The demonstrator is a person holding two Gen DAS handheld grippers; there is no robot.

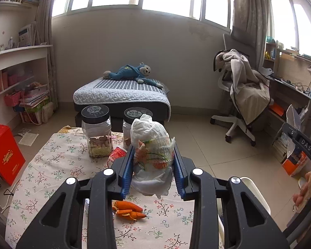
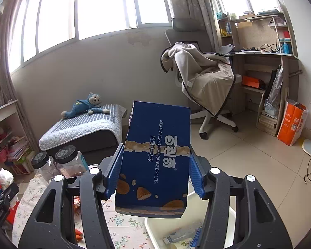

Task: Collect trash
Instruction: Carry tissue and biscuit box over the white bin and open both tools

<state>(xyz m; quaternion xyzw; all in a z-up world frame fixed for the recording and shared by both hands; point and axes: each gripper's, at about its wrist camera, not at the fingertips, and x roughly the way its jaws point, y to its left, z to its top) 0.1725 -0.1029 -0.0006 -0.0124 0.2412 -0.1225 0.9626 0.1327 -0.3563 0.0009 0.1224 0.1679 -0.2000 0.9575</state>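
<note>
My left gripper (image 1: 153, 164) is shut on a rolled-up diaper (image 1: 151, 145), white with an orange and green print, and holds it above the floral tablecloth (image 1: 51, 166). My right gripper (image 2: 155, 172) is shut on a blue biscuit box (image 2: 157, 155), pressed between both blue pads. The box hangs over the edge of a white bin (image 2: 155, 226) that holds some trash. Orange peel (image 1: 128, 208) lies on the cloth below the left gripper. The right gripper's edge (image 1: 302, 145) shows at the far right of the left wrist view, and the diaper's top (image 2: 5, 177) at the far left of the right wrist view.
Two clear jars with black lids (image 1: 96, 132) (image 1: 134, 124) stand on the table, a red wrapper (image 1: 118, 152) beside them. Beyond are a low bed (image 1: 122, 97) with a blue plush toy, an office chair (image 1: 238, 95) draped in cloth, a red box (image 1: 4, 153) and an orange bag (image 2: 292, 122).
</note>
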